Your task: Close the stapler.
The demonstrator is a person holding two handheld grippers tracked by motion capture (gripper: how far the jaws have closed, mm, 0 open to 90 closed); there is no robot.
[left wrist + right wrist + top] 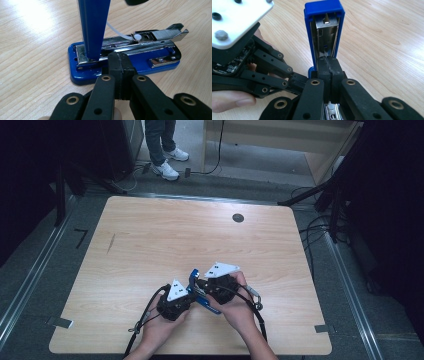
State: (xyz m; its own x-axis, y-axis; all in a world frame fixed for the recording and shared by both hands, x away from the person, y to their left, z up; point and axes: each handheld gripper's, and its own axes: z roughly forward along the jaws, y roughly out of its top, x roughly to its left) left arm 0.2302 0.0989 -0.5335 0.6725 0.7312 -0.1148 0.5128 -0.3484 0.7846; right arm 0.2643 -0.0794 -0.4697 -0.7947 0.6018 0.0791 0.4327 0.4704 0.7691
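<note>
A blue stapler (199,296) lies open on the wooden table (190,235) between both hands. In the left gripper view its blue base (82,72) rests flat, the lid (93,25) stands upright, and the metal magazine (160,35) holds a row of staples. My left gripper (121,62) is shut, its tips against the near side of the base and rail, with nothing between the jaws. My right gripper (329,65) is also shut, its tips at the foot of the raised lid (324,30), whose metal inside faces it. The left gripper (262,67) stands close beside the lid's foot.
A dark round grommet (238,218) sits near the table's far edge, and a dark streak (110,243) marks the left part. A person's legs and white shoes (167,167) stand beyond the table. Cables trail from both grippers toward the near edge.
</note>
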